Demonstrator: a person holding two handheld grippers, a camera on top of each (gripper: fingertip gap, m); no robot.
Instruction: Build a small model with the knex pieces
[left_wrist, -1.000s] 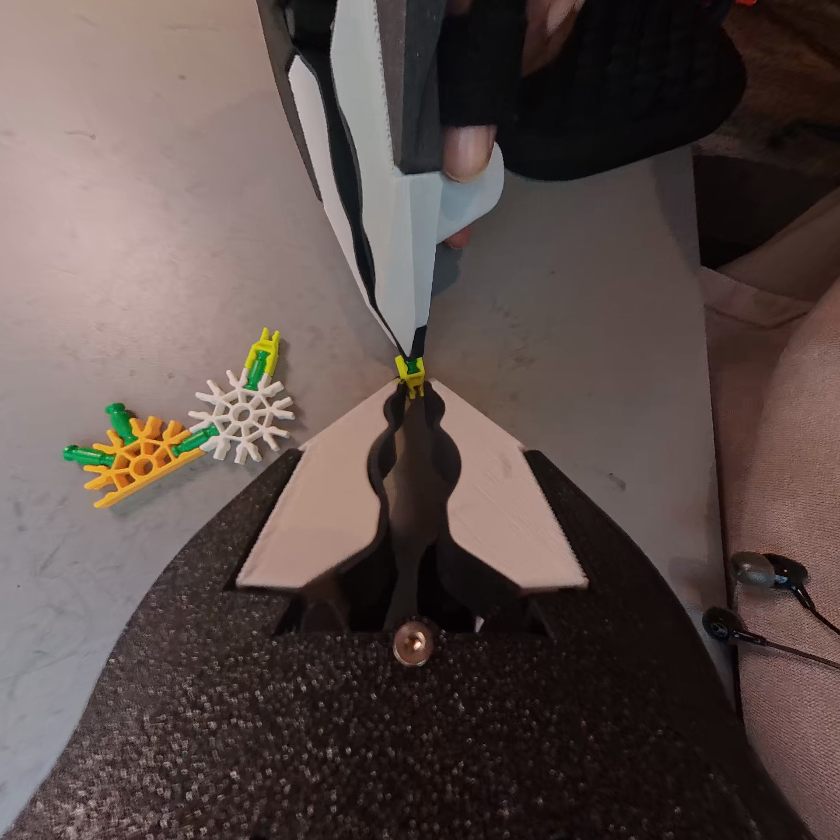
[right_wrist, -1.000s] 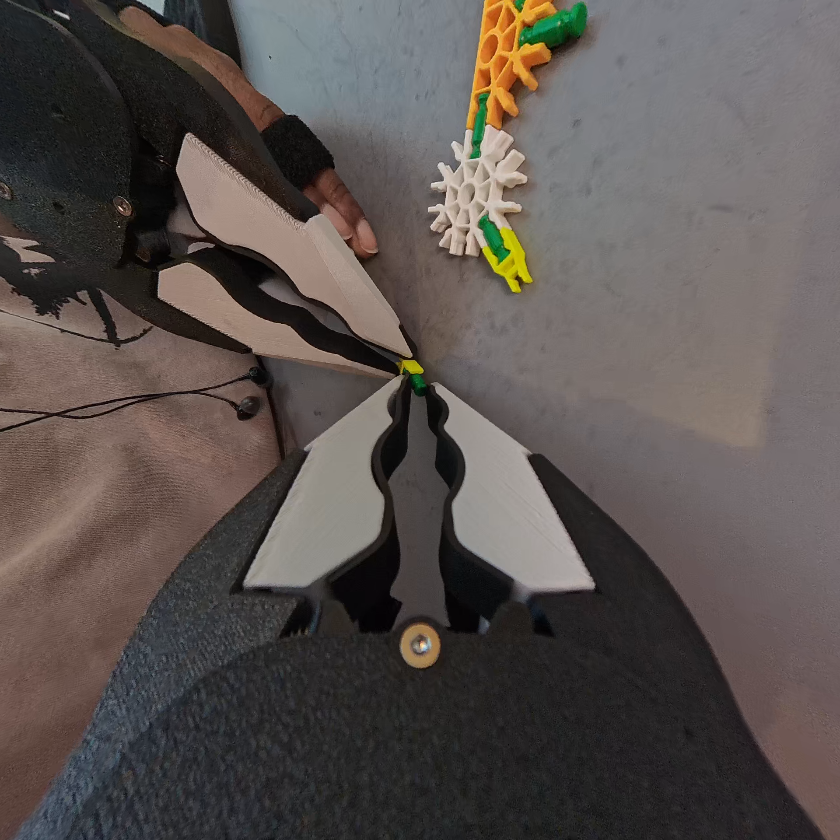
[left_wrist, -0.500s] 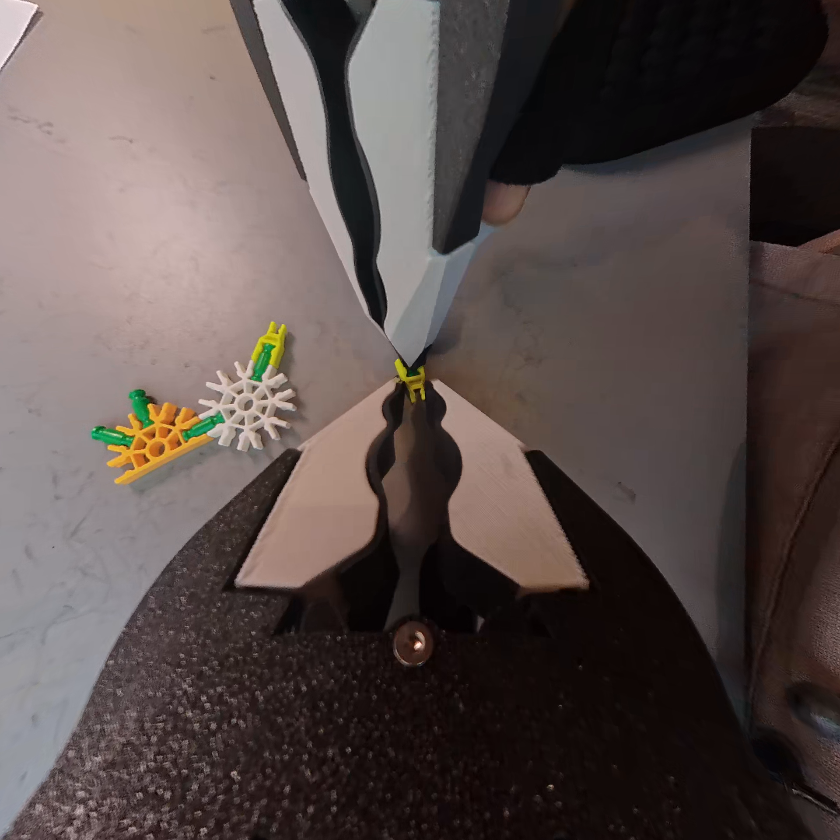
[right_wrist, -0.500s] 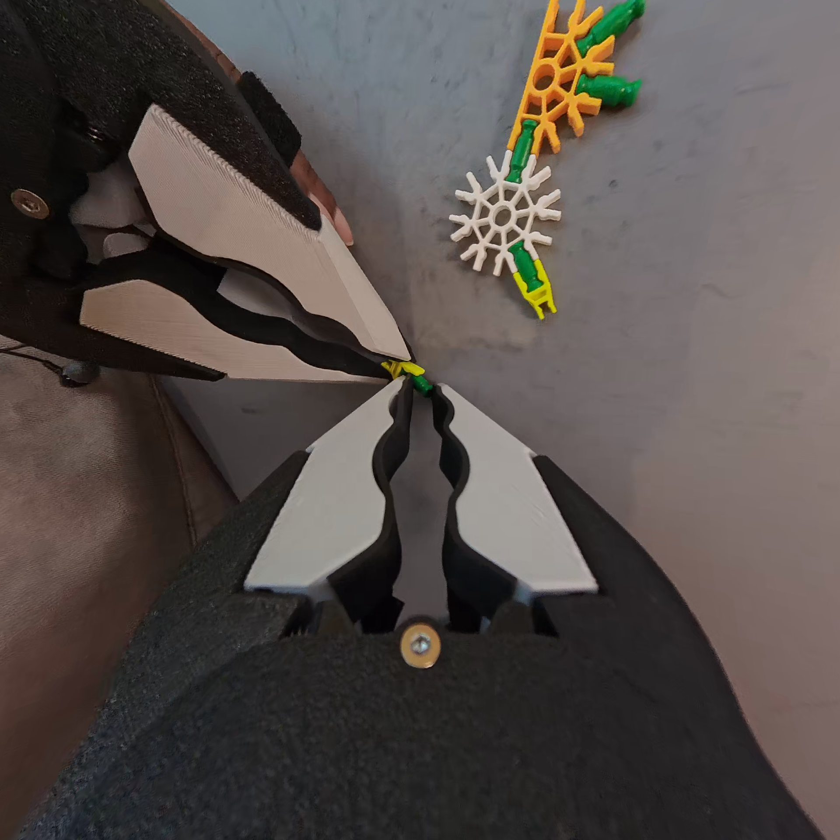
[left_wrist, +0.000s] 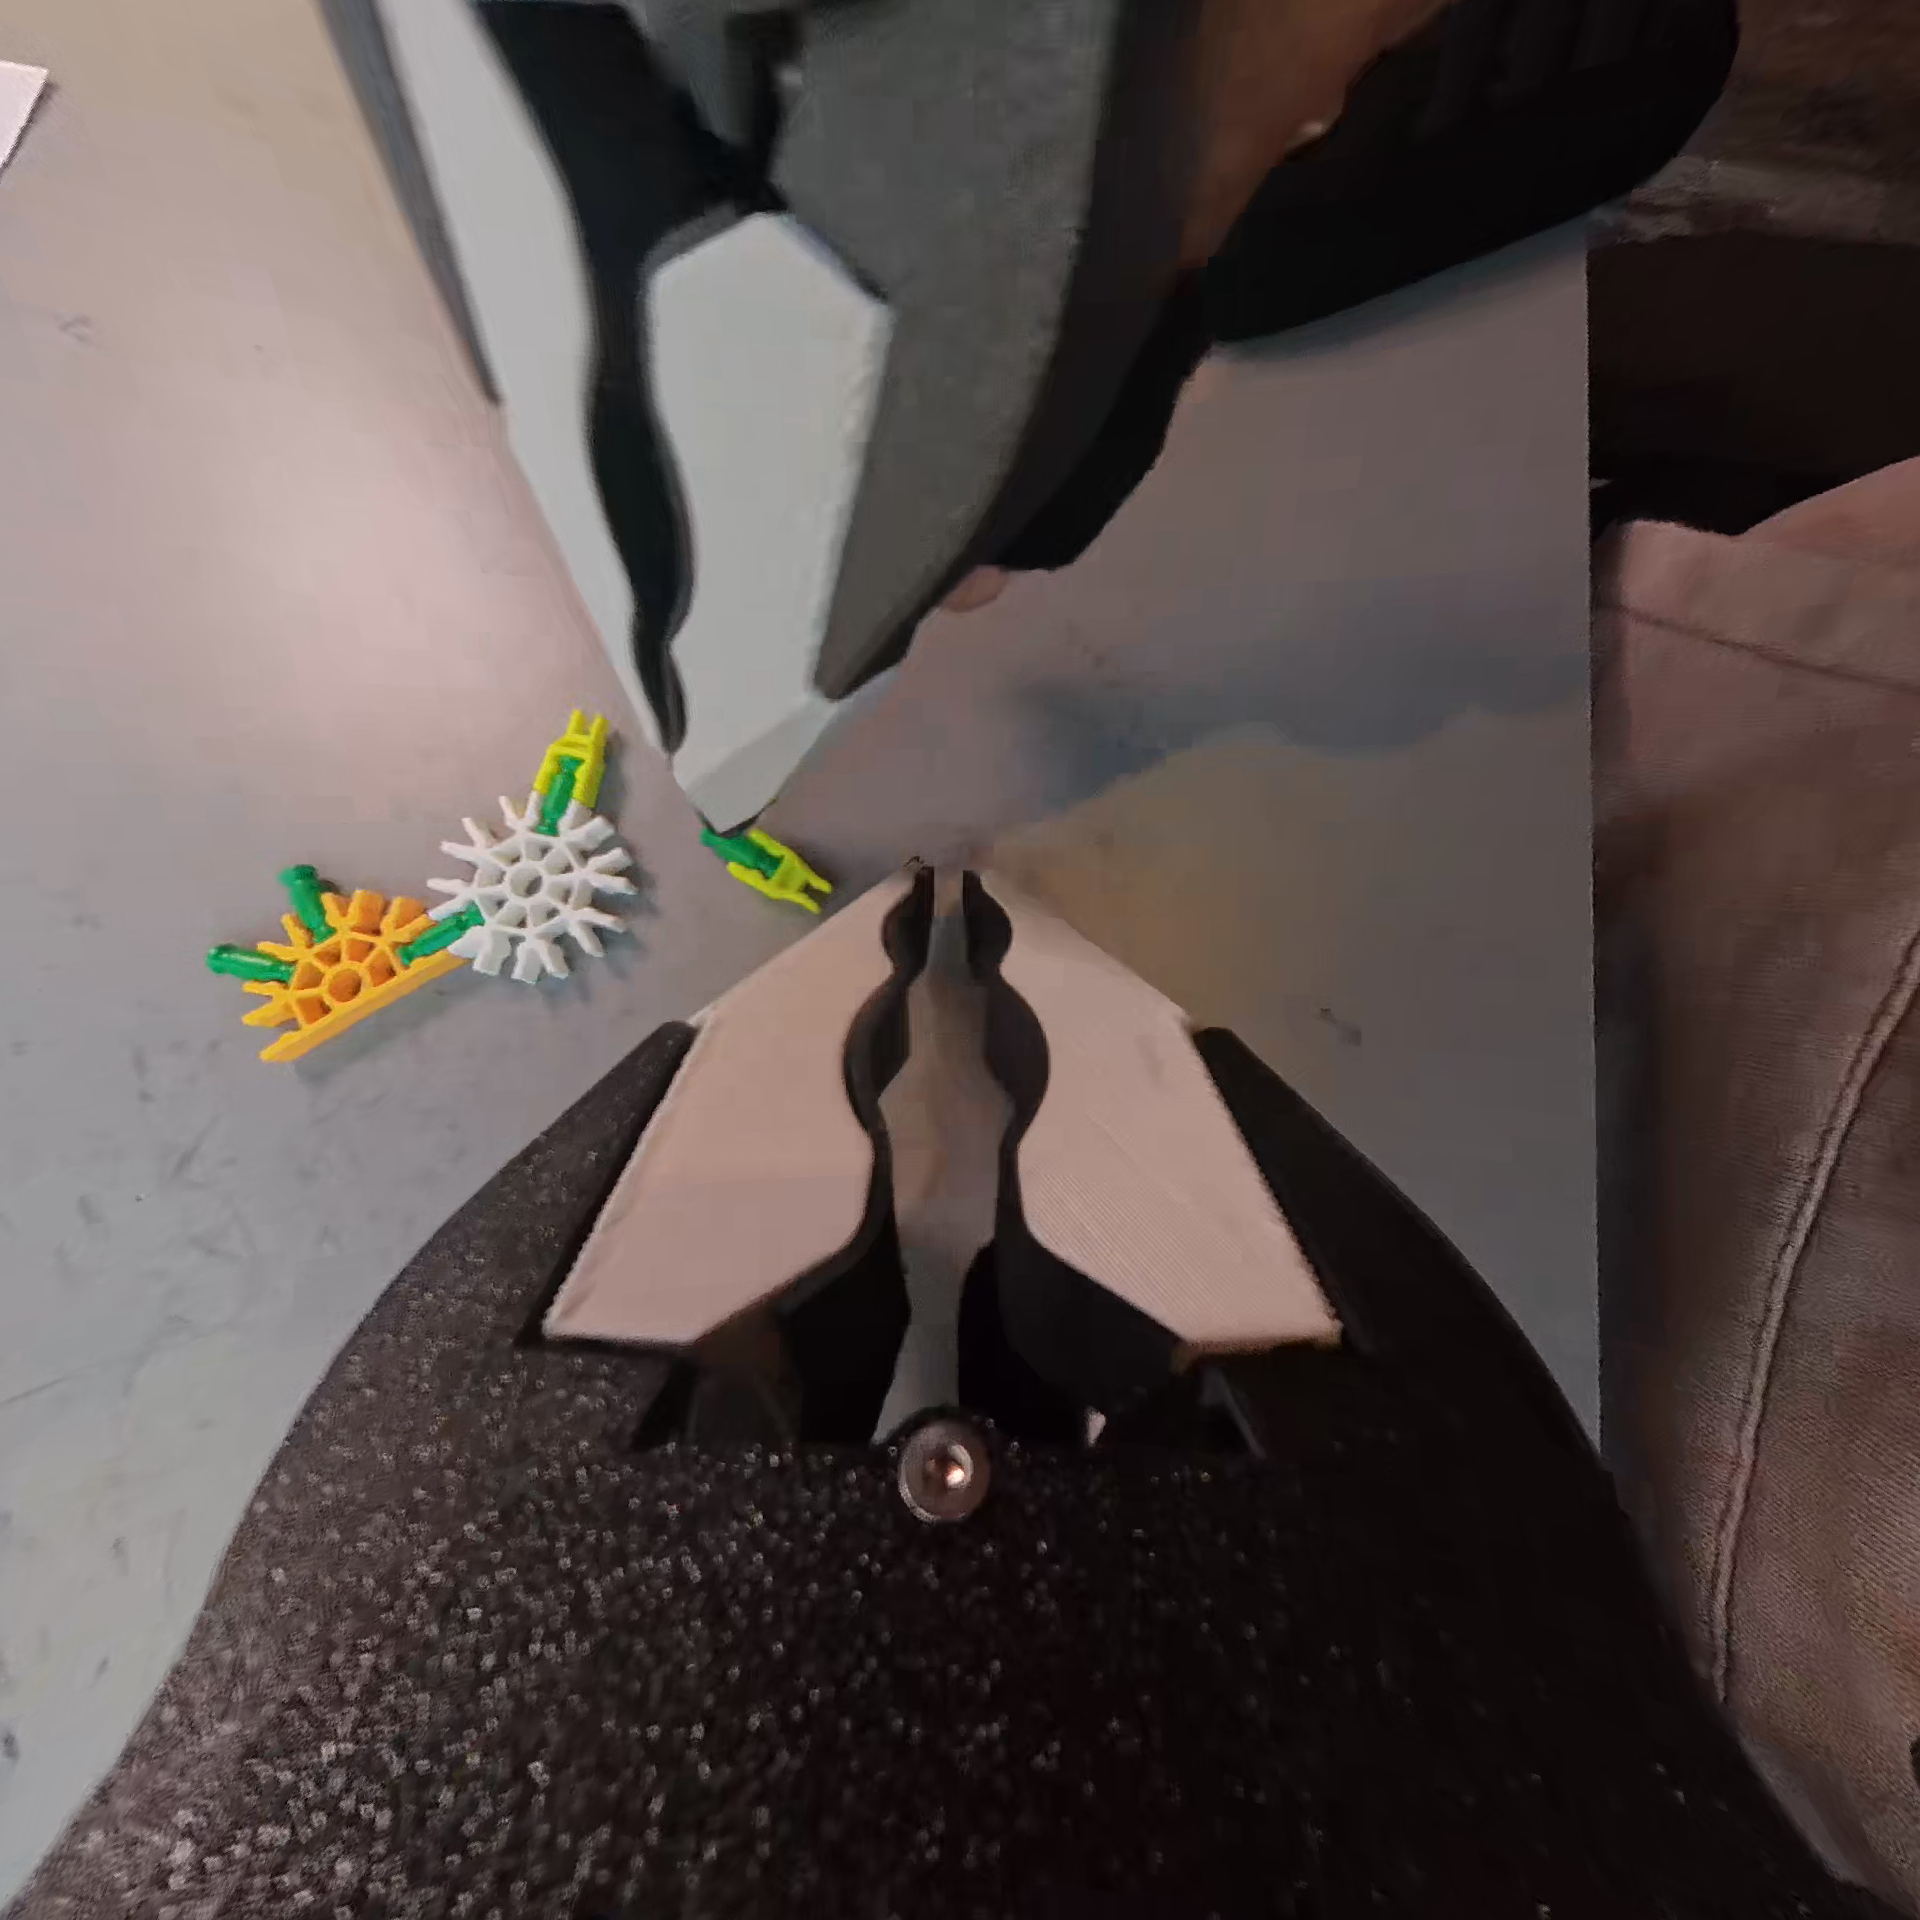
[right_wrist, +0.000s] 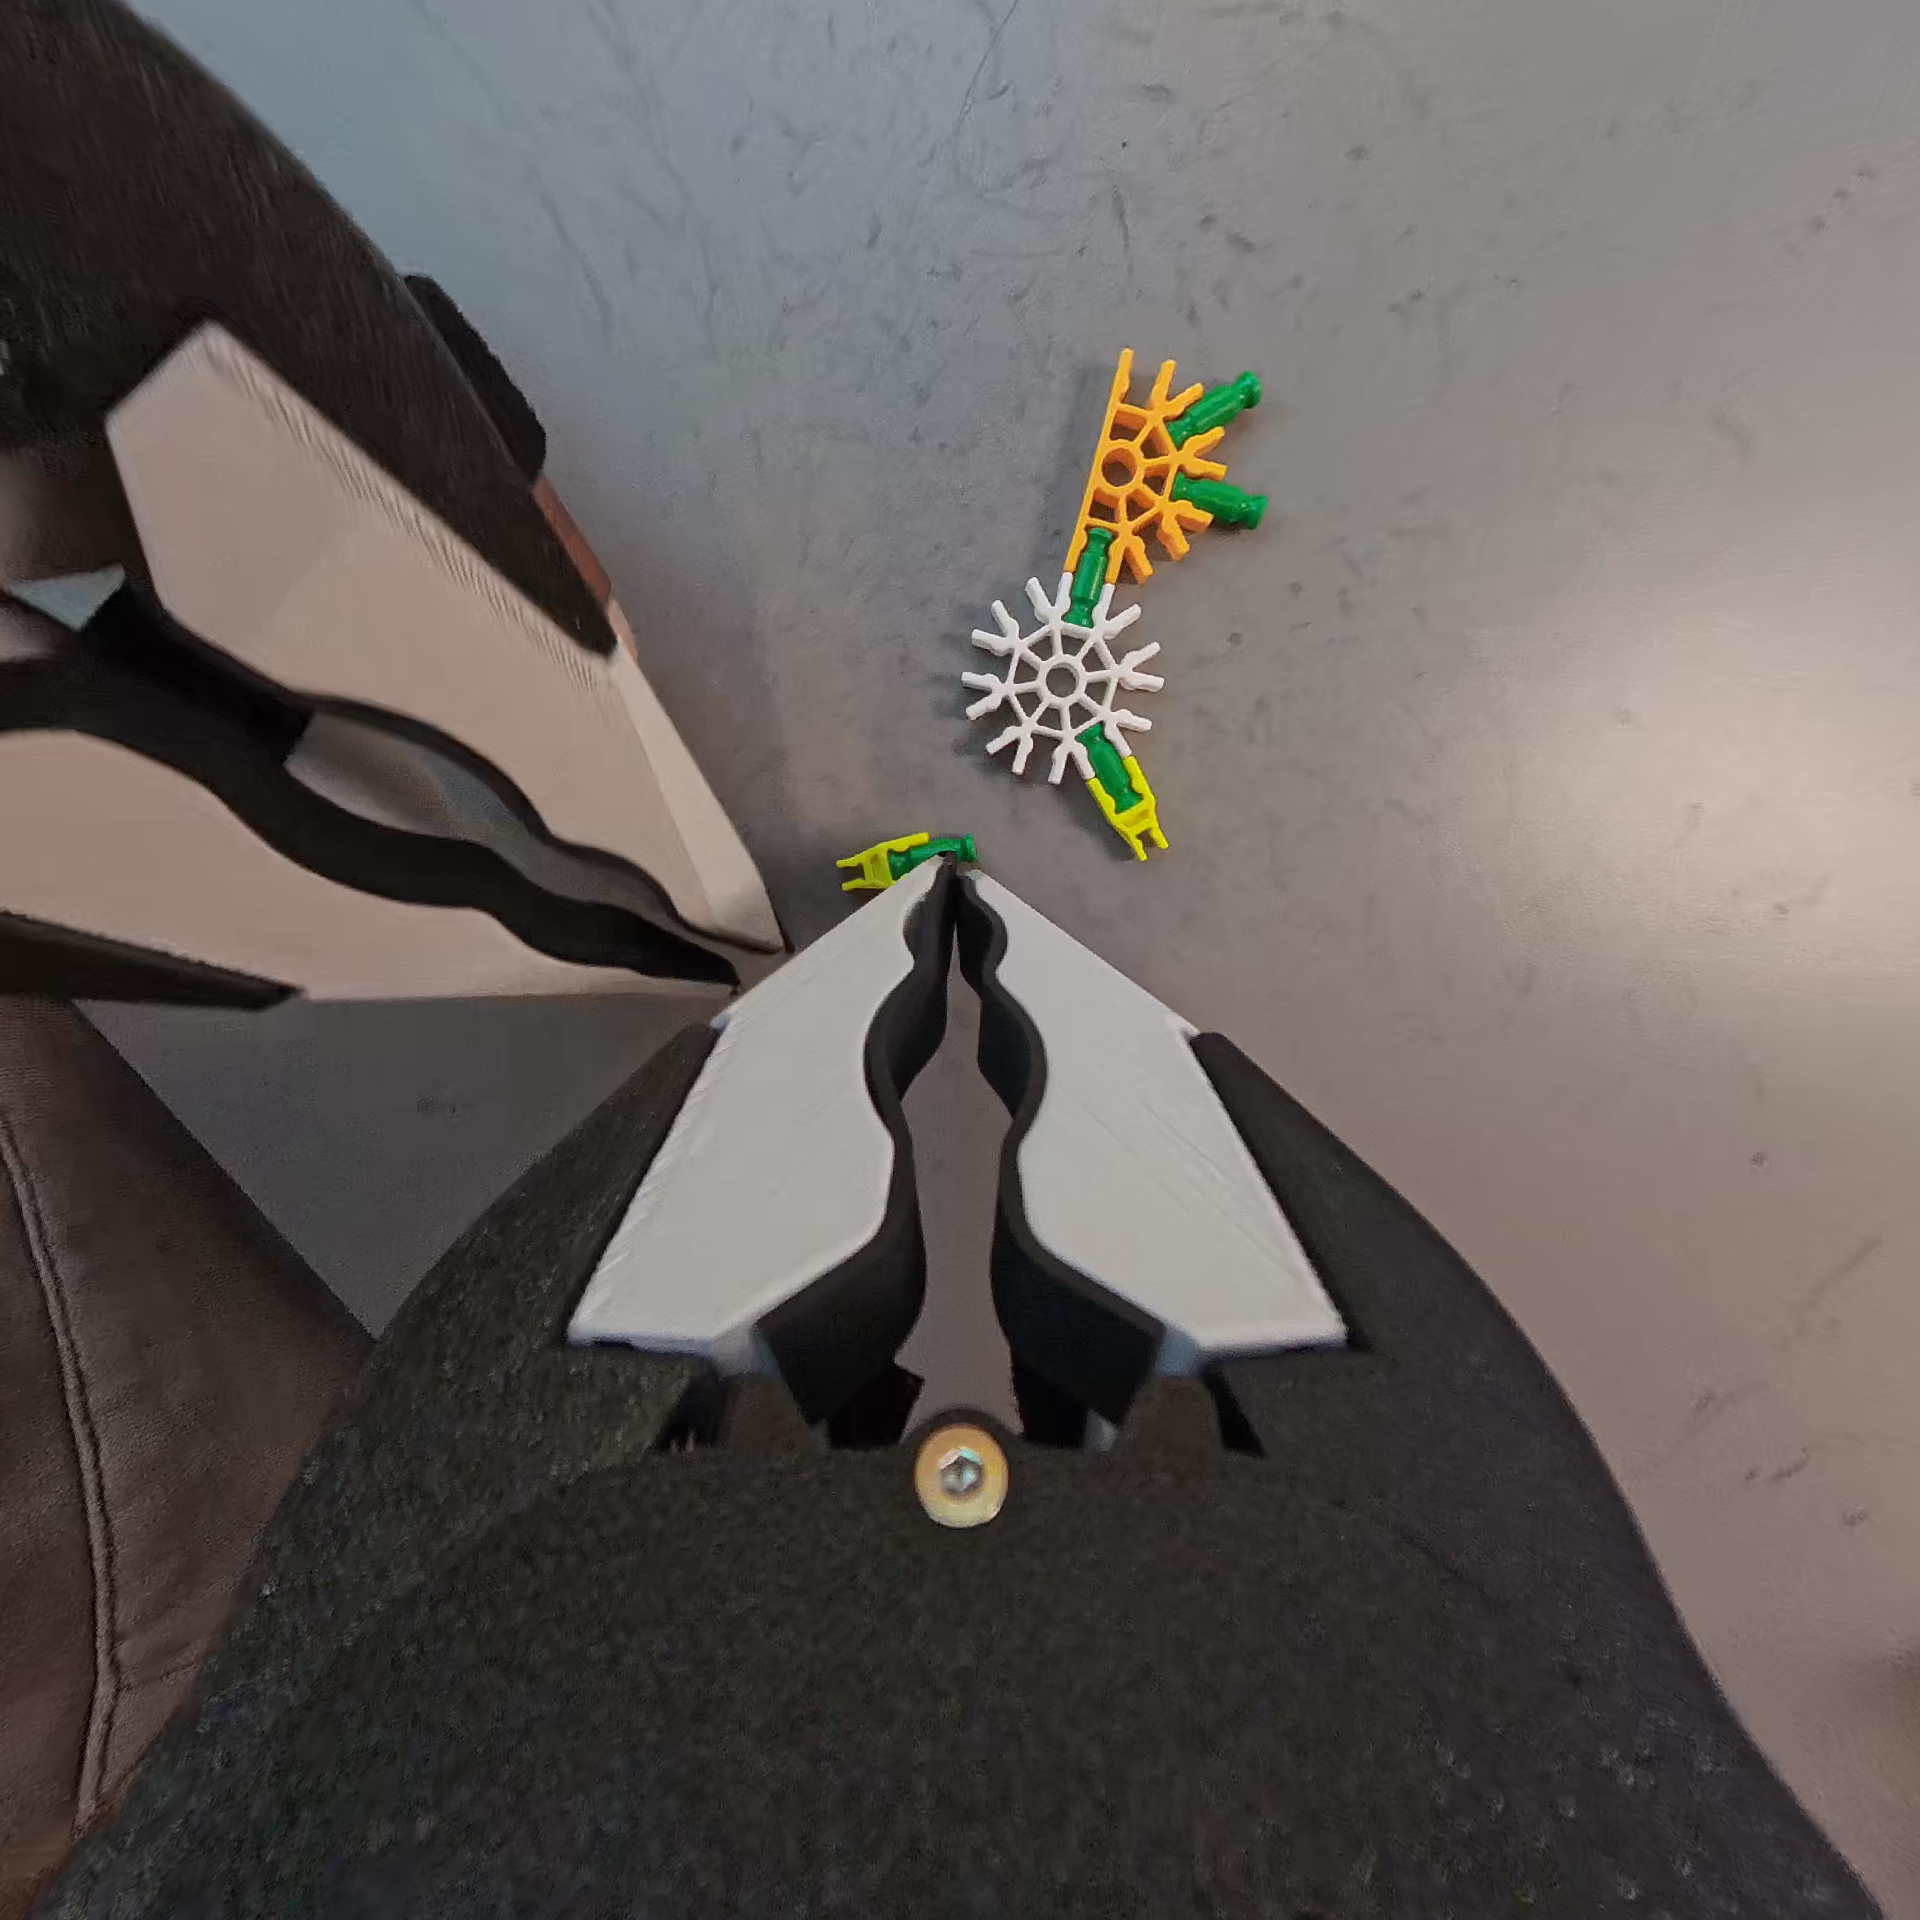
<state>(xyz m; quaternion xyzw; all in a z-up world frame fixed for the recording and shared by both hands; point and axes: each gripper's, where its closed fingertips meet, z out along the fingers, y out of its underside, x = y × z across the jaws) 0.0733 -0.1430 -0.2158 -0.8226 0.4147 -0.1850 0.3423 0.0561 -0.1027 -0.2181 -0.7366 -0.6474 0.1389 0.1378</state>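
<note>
Right now the right gripper (right_wrist: 954, 871) has its two fingers pressed together on a tiny toy piece, a green rod pushed into a yellow clip (right_wrist: 906, 856). It pinches the green end, and the yellow end sticks out to one side. In the left wrist view the same small piece (left_wrist: 767, 865) hangs from the tip of that right gripper (left_wrist: 727, 816), just above the gray table (left_wrist: 260, 520). The left gripper (left_wrist: 943, 879) holds nothing. Its fingertips sit close together with only a thin gap between them, and the small piece is just beside them but not touching. In the right wrist view the left gripper (right_wrist: 748, 961) comes in from the side, a bit blurry, with its tip near the right gripper's fingers. A bigger toy lies flat on the table (right_wrist: 1558, 727), near the small piece but apart from it. It has a white snowflake wheel (right_wrist: 1062, 681) in the middle. A short green rod joins the wheel to an orange fan piece (right_wrist: 1138, 473), and two more green rods stick out of the orange piece. On the other side of the wheel, another green rod goes into a second yellow clip (right_wrist: 1130, 812). The left wrist view shows this toy too, with the white wheel (left_wrist: 532, 883) next to the orange piece (left_wrist: 343, 971). A hand in a black glove (left_wrist: 1403, 187) holds the right gripper from above. Brown cloth (left_wrist: 1766, 935) lies along the table's edge.
</note>
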